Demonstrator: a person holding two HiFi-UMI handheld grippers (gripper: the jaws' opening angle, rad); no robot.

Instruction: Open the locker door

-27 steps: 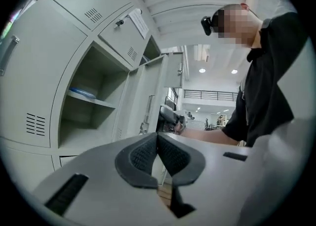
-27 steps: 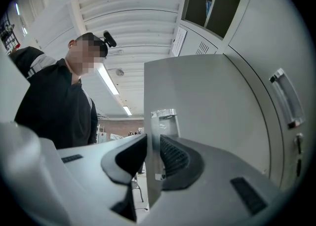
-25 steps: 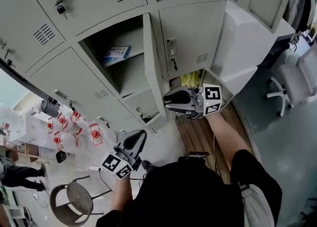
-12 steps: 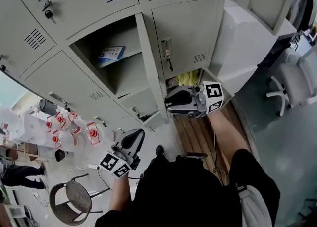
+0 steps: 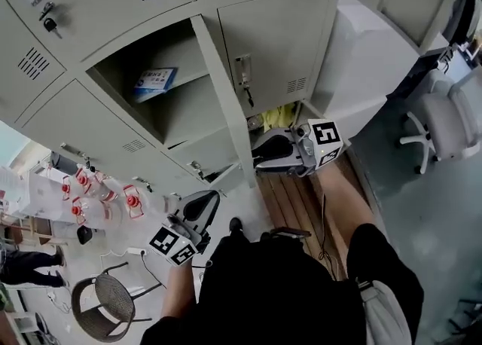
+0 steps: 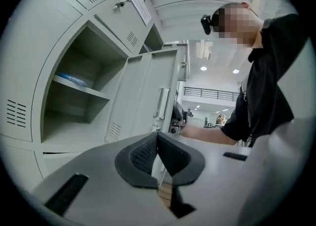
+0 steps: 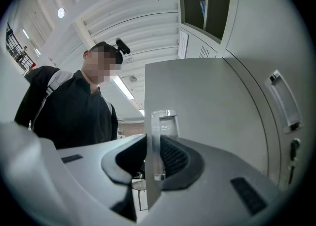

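Entry: the door (image 5: 226, 110) stands open. From the head view I see it almost edge-on, swung out from the locker bank (image 5: 113, 4) toward me and roughly square to the fronts. Its long axis is upright, which in the head view reads as a thin strip running from upper left to lower right. The hinge side sits at the bank and the free edge points out at me. The left gripper view shows its inner face, with vent slots (image 6: 114, 131) low on the hinge side and a bright lock plate (image 6: 161, 102) near the free edge. My right gripper (image 7: 153, 146) is clenched on the door: the free edge stands upright between its 2 pads, both pressing on the sheet, low on the door. The outer face fills the right of that view. My left gripper (image 6: 157, 141) is closed on nothing, its pads meeting at the tips. In the head view it sits lower left of the door, apart from it, aimed toward the inner face. The open compartment (image 5: 181, 117) has 1 shelf with a blue booklet (image 5: 154, 80) lying on it. The neighbour door (image 5: 279, 50), right of the opening, is closed, with its handle on its left side.
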